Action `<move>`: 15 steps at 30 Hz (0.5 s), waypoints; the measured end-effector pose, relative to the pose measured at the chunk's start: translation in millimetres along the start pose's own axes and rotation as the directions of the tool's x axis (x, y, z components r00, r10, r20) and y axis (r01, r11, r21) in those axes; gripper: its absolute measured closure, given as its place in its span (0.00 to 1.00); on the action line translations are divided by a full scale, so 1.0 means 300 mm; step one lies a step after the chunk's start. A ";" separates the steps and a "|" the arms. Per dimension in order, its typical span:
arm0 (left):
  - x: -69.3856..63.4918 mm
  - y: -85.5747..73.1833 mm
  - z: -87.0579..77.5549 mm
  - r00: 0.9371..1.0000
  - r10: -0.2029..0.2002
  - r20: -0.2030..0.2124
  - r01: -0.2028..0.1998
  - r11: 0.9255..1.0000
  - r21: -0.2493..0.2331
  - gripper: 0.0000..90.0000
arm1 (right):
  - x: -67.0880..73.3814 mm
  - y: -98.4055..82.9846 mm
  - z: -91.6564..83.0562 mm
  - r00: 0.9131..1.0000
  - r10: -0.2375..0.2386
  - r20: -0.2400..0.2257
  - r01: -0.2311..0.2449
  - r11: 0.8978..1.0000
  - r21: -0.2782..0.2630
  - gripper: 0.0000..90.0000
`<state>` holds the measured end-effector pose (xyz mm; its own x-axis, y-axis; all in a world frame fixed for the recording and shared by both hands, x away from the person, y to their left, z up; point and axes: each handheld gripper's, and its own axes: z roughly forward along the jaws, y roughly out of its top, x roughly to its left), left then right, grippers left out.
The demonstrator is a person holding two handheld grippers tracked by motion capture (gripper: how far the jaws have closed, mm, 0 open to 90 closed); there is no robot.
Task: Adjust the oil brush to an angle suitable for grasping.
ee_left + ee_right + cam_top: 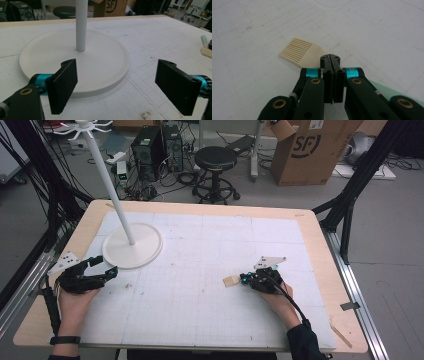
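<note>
Brush (300,52) lies flat on the surface (210,270) just ahead of the right hand-held gripper (329,60), whose jaws are together with nothing between them, perhaps nudging it along. Left hand-held gripper (117,87), jaws apart, faces the stand (75,57), likely waiting.

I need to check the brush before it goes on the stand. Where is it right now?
In the high view the brush is right of the table's centre, at the tips of the right gripper, far right of the white stand.
</note>
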<state>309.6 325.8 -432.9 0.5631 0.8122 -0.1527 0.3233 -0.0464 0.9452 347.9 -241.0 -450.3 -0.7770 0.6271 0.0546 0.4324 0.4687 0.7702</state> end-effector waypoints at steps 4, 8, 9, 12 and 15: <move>0.001 0.000 -0.001 1.000 -0.001 0.002 0.001 1.000 0.001 0.21 | -0.008 0.008 0.005 1.000 0.003 -0.003 -0.003 1.000 -0.011 1.00; 0.001 0.000 -0.001 1.000 -0.001 0.002 0.001 1.000 0.004 0.21 | -0.021 0.014 -0.030 1.000 0.015 -0.013 -0.016 0.997 -0.069 0.99; 0.000 0.000 -0.001 1.000 -0.001 0.003 0.001 1.000 0.005 0.21 | -0.025 0.018 -0.043 1.000 0.012 -0.016 -0.013 0.996 -0.085 0.97; 0.000 0.000 -0.002 1.000 0.000 0.004 0.000 1.000 0.006 0.21 | -0.045 0.027 -0.079 0.999 0.009 -0.038 -0.014 0.992 -0.125 0.90; 0.001 -0.001 -0.002 1.000 -0.001 0.004 0.001 1.000 0.005 0.21 | -0.061 0.033 -0.101 0.999 0.005 -0.042 -0.011 0.990 -0.138 0.86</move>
<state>309.1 326.4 -432.9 0.5660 0.8097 -0.1551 0.3281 -0.0487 0.9434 352.5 -266.5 -424.5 -0.7933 0.6029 0.0850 0.3734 0.3716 0.8500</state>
